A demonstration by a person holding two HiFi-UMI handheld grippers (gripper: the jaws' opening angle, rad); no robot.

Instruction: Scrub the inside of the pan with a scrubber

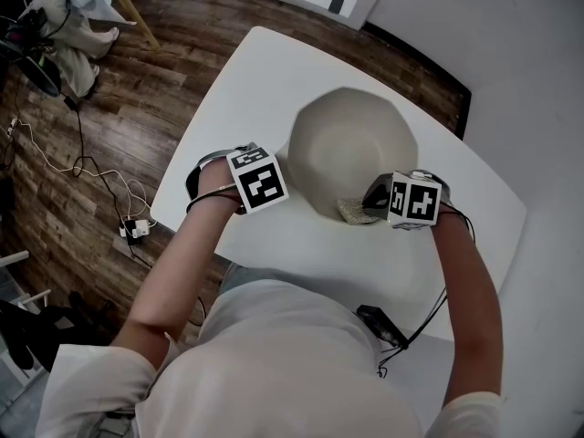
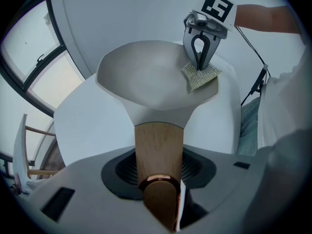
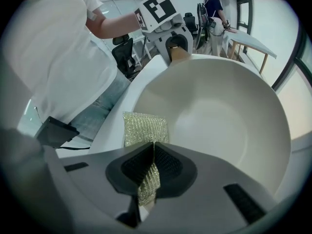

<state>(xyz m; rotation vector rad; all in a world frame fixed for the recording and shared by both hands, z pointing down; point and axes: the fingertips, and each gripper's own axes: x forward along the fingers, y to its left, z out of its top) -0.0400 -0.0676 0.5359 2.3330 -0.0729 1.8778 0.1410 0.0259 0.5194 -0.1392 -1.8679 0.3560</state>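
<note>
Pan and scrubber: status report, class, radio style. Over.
Left gripper shut on wooden handle of cream octagonal pan. Right gripper shut on gold mesh scrubber, at the pan's rim. Nothing inside the pan in the way.

Head view steeply down, gripper views close, facing each other across pan (image 1: 351,144)

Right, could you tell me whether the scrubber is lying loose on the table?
No, the scrubber is pinched between the jaws of the right gripper, at the rim of the pan.
</note>
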